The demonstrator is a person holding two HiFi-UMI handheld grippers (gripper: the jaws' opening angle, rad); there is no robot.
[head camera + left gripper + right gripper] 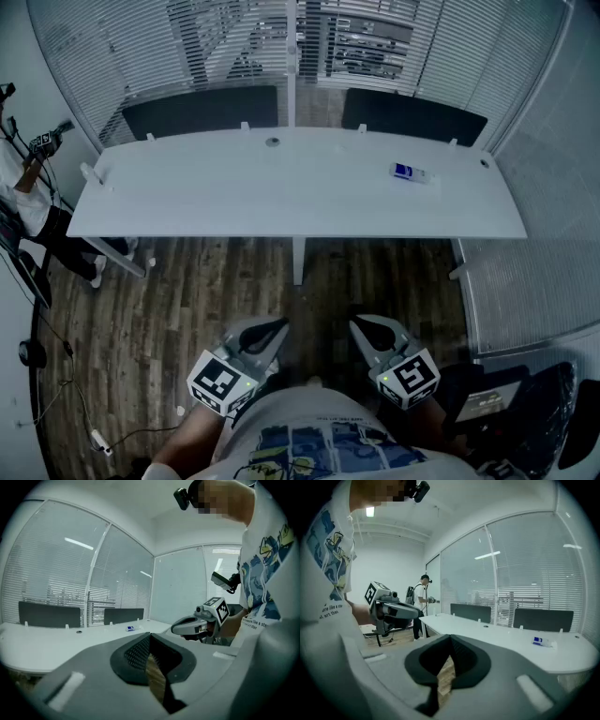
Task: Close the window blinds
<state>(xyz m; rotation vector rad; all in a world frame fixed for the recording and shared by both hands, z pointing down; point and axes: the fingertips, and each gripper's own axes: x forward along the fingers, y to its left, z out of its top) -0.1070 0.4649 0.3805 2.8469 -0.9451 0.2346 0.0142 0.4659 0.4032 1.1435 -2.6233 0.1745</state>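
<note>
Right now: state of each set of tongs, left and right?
Left tongs: closed, holding nothing.
Right tongs: closed, holding nothing.

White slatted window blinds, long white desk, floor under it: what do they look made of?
White slatted window blinds: thin horizontal slats, likely aluminium or plastic; gaps show between them. Long white desk: smooth matte top, probably laminate. Brown plank floor: visible grain, wood or wood-look vinyl.
</note>
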